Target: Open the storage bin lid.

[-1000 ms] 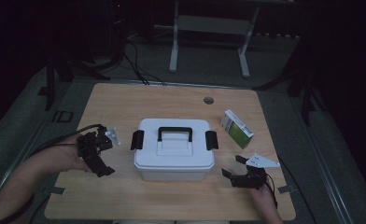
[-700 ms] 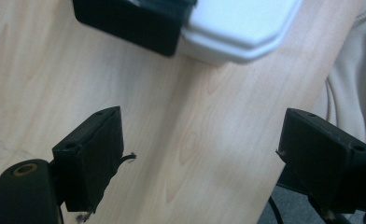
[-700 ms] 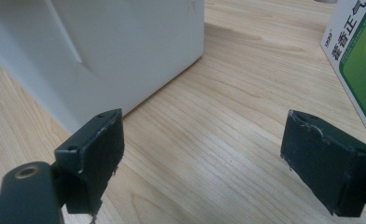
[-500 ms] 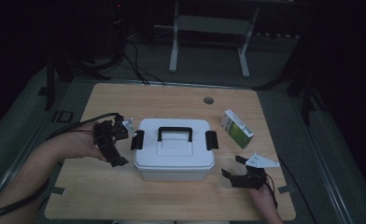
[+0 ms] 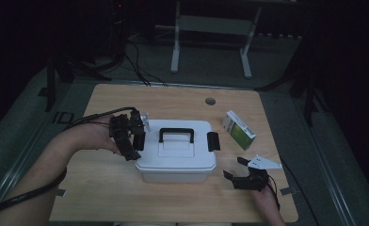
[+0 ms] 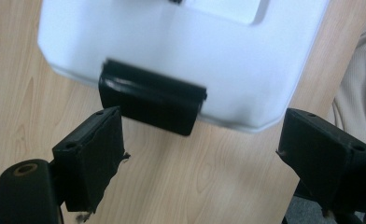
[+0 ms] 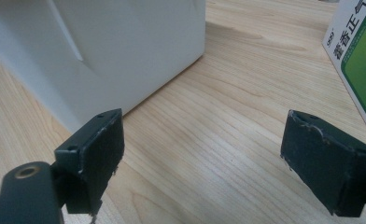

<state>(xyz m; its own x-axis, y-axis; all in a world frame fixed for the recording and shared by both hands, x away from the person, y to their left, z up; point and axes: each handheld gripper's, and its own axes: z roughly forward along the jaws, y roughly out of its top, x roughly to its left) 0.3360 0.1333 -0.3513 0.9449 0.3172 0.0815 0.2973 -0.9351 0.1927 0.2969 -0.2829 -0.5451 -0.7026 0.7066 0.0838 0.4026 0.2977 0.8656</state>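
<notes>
A white plastic box (image 5: 175, 157) with a black handle (image 5: 176, 134) sits mid-table, a black latch (image 5: 213, 141) on its right end. My left gripper (image 5: 133, 146) hovers at the box's left end, open. In the left gripper view its jaws (image 6: 202, 158) stand wide just short of the left latch (image 6: 151, 100) on the box (image 6: 195, 42), touching nothing. My right gripper (image 5: 234, 168) rests near the box's front right corner, open and empty. In the right gripper view it (image 7: 202, 158) faces bare wood between the box (image 7: 116, 46) and a green-and-white carton (image 7: 358, 60).
The carton (image 5: 239, 129) lies right of the box on the wooden table (image 5: 173, 101). A round grommet (image 5: 210, 100) sits near the far edge. Behind the table are a metal stand (image 5: 211, 23) and floor cables. A cable trails from each gripper.
My left gripper has moved right and slightly up, from the table's left side to the box's left latch. Its jaws stay wide. The right gripper has not moved.
</notes>
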